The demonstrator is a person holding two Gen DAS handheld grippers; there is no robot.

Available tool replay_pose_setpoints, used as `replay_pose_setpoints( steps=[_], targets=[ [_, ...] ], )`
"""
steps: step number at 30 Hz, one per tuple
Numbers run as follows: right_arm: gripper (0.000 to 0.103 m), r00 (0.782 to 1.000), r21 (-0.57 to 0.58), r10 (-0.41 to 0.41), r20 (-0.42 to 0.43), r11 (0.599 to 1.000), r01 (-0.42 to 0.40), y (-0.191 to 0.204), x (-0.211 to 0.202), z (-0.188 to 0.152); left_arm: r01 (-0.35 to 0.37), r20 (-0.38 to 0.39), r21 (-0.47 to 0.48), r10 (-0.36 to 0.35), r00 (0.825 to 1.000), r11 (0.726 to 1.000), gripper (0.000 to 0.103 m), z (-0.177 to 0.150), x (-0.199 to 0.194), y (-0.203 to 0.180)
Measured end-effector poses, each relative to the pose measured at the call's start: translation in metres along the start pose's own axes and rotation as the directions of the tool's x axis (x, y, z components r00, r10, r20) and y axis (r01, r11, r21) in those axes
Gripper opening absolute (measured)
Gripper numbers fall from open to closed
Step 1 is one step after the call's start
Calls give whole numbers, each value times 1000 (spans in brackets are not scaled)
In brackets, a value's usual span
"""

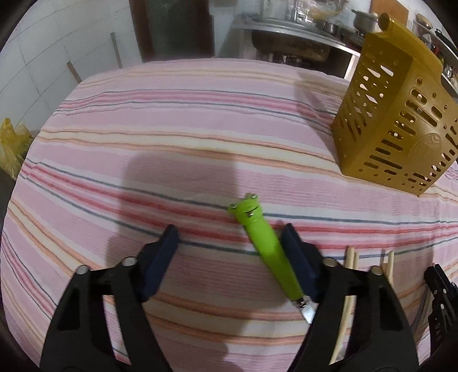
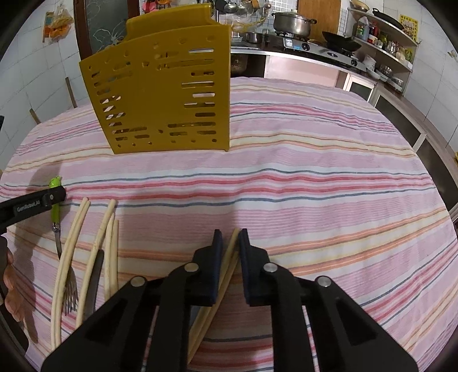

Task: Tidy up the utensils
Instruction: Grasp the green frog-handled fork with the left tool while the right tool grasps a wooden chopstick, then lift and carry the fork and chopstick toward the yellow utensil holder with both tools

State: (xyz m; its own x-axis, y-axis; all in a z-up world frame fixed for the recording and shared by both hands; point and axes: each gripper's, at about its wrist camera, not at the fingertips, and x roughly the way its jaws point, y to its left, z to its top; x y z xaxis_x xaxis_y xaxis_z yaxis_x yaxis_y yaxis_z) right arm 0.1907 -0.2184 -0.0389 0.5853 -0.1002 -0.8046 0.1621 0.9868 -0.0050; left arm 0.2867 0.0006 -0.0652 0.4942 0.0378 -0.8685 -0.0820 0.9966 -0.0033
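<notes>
A fork with a green frog-shaped handle (image 1: 266, 249) lies on the striped tablecloth (image 1: 171, 128). My left gripper (image 1: 230, 229) stands open astride it, the handle close against the right finger and well apart from the left one. The right wrist view shows the same fork (image 2: 55, 211) under a left finger. My right gripper (image 2: 230, 233) is shut on a pair of pale chopsticks (image 2: 226, 266) that lie on the cloth. A yellow slotted utensil holder (image 2: 163, 97) stands upright beyond both grippers, also visible as the holder (image 1: 395, 114) at the far right.
Several loose chopsticks (image 2: 71, 251) and a dark knife (image 2: 96, 274) lie left of my right gripper. A person's hand (image 2: 11, 286) shows at the left edge. Behind the table are a stove with a pot (image 2: 292, 21) and shelves. A yellow bag (image 1: 11, 146) sits off the table's left side.
</notes>
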Motion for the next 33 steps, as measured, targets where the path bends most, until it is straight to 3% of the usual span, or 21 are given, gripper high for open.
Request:
replay_pose_setpoints(
  steps=[6, 8, 13, 18, 24, 33],
  targets=[
    [11, 1000, 31, 16, 15, 999, -16, -6, 2, 6, 31, -9, 11, -31, 999, 999, 28, 7, -2, -10],
    [6, 999, 36, 22, 27, 999, -23, -9, 0, 8, 31, -1, 2, -31, 1000, 1000, 28, 6, -4, -11],
    [5, 997, 46, 37, 69, 998, -40, -16, -8, 13, 46, 50, -6, -46, 998, 999, 28, -2, -17, -14],
    [5, 990, 69, 83, 115, 993, -91, -25, -16, 13, 74, 156, -10, -72, 985, 997, 27, -12, -44, -8],
    [5, 960, 84, 137, 243, 983, -162, -37, -42, 13, 97, 299, -20, -87, 950, 995, 25, -15, -85, 2],
    [5, 895, 63, 145, 422, 980, -189, -44, -82, 12, 72, 498, 31, -78, 864, 997, 20, -26, -153, 4]
  ],
)
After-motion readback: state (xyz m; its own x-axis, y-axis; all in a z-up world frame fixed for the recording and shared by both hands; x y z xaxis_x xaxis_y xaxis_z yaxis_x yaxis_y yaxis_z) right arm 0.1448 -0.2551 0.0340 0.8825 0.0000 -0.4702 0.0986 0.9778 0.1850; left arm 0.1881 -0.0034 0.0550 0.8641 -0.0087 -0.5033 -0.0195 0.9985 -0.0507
